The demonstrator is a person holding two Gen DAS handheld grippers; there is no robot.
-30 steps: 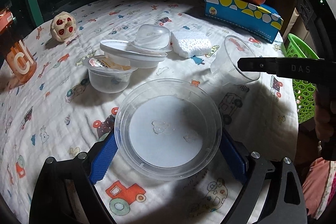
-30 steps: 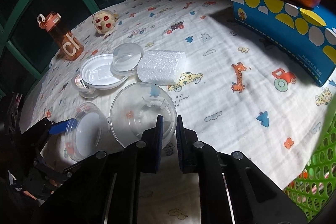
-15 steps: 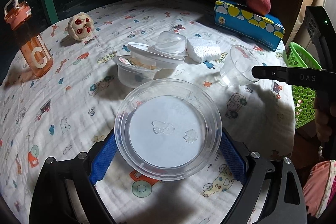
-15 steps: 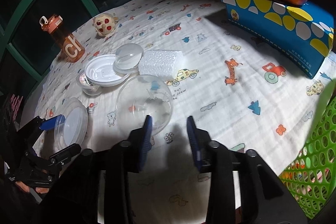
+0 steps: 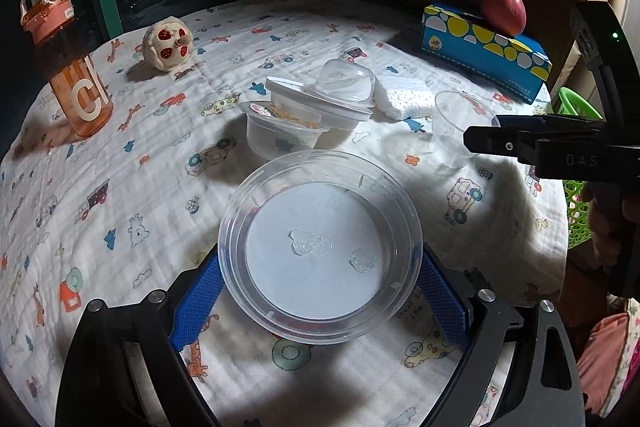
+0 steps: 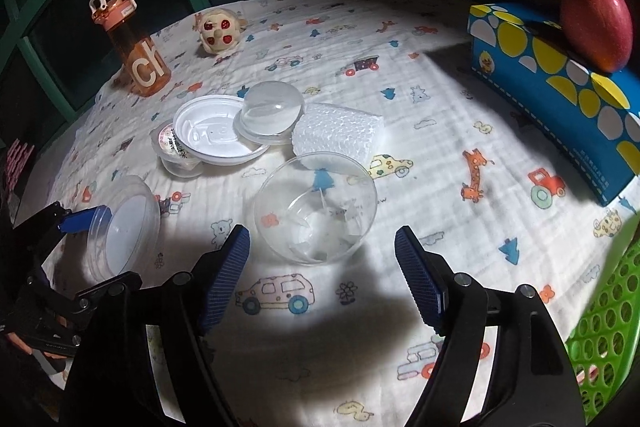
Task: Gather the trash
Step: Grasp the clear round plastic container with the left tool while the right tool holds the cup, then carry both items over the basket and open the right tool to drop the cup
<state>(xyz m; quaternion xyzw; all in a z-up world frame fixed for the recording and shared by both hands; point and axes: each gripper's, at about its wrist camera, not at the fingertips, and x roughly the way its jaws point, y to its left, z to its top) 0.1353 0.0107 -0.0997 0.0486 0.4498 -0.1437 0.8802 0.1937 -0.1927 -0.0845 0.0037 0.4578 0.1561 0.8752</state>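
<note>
Now: clear round container (image 5: 320, 255) clamped between left gripper (image 5: 320, 297) pads.
Right gripper (image 6: 322, 277) opening, nothing between jaws; clear plastic cup (image 6: 316, 207) lying on its side just ahead, green basket (image 6: 608, 323) off right.

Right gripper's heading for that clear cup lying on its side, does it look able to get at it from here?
Probably yes. The right gripper, its jaws opening and nothing between them, points at the clear plastic cup, which lies just ahead with only bare printed tablecloth between. The foam block sits behind the cup, out of the way.
</note>
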